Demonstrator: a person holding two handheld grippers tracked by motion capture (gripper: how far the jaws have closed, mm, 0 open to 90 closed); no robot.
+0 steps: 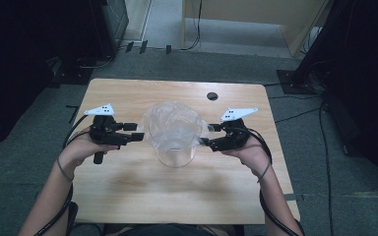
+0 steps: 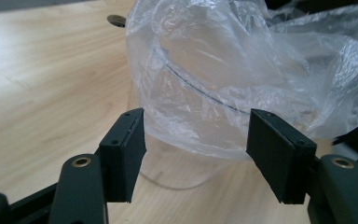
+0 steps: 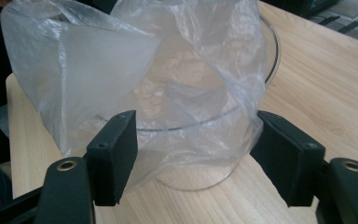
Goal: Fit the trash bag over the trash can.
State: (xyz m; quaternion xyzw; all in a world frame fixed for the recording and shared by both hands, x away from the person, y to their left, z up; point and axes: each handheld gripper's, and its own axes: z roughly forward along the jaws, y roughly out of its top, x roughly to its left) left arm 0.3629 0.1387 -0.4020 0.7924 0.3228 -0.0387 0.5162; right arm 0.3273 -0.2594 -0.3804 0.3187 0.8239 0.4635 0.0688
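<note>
A clear round container (image 1: 176, 156) stands in the middle of the wooden table (image 1: 128, 191), with a thin see-through plastic bag (image 1: 172, 122) lining it and crumpled loosely over its rim. My left gripper (image 1: 139, 132) is level at the bag's left side, open. In the left gripper view its jaws (image 2: 196, 154) stand apart just short of the bag (image 2: 223, 79) and the container's rim (image 2: 200, 93). My right gripper (image 1: 207, 133) is at the bag's right side, also open. In the right gripper view the bag's lower fold (image 3: 177, 116) hangs between the spread jaws (image 3: 193, 158) without being pinched.
A dark round cable hole (image 1: 212, 96) sits in the table near its far edge. Grey carpet surrounds the table, with dark equipment stands (image 1: 300, 73) and cables at the back and a pale wooden cabinet (image 1: 256, 14) beyond.
</note>
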